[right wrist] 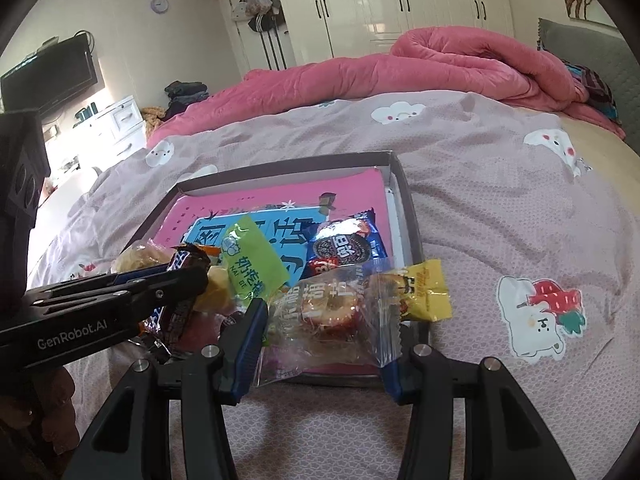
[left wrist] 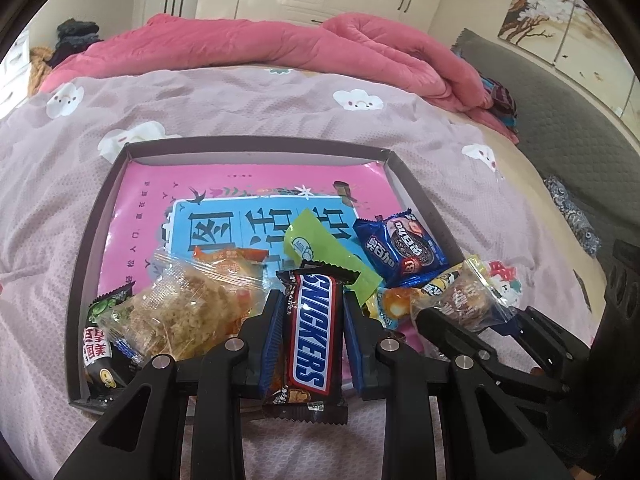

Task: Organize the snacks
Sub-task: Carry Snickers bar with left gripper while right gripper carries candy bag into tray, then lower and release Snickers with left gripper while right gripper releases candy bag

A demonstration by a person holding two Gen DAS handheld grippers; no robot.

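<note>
My left gripper (left wrist: 310, 300) is shut on a Snickers bar (left wrist: 310, 336) and holds it over the near edge of a shallow dark box (left wrist: 256, 146) lined with a pink sheet. My right gripper (right wrist: 326, 316) is shut on a clear packet with a red-brown sweet (right wrist: 328, 312) and holds it over the box's near right corner; it also shows in the left wrist view (left wrist: 464, 300). In the box lie a green packet (left wrist: 320, 244), a blue Oreo pack (left wrist: 400, 246), a clear packet of crumbly cake (left wrist: 188, 312), a black packet (left wrist: 100, 352) and a yellow packet (right wrist: 424, 290).
The box rests on a lilac bedsheet with cloud prints (left wrist: 240, 100). A pink quilt (left wrist: 280, 40) is bunched at the far side. A grey headboard (left wrist: 560, 120) is at the right. White wardrobes (right wrist: 400, 0) and a TV (right wrist: 52, 76) stand beyond the bed.
</note>
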